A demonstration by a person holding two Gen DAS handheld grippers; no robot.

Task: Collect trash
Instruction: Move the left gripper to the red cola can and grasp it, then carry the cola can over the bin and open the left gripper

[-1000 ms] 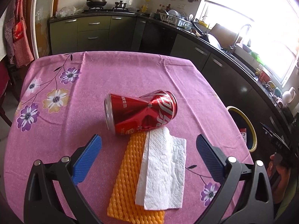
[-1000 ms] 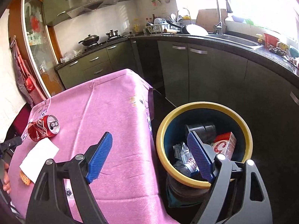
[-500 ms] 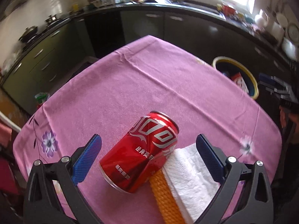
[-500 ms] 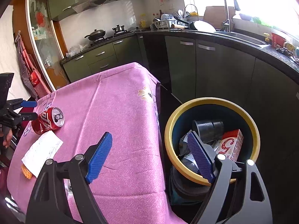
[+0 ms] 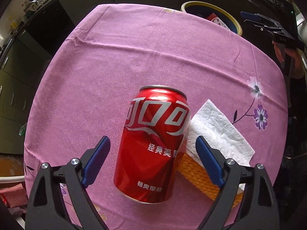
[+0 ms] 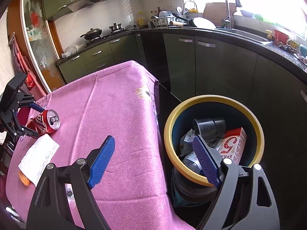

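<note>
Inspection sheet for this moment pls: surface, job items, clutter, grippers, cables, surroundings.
Surface: pink floral tablecloth, wrinkled.
Job's things: dented red can on its side; white napkin lying on an orange foam net; yellow-rimmed bin beside the table, part full.
Clutter: nothing seen.
Grippers: left gripper closing around the can, pads not touching; right gripper open, empty, over the bin's edge.
Cables: nothing seen.
Surroundings: kitchen counter, sink, stove.

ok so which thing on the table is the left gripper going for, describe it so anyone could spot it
On the pink flowered tablecloth, near the edge closest to the left gripper, a red soda can lies on its side between the closing jaws, not yet pinched. Unlike the flat white napkin and orange foam net beside it, it is round, shiny metal.
</note>
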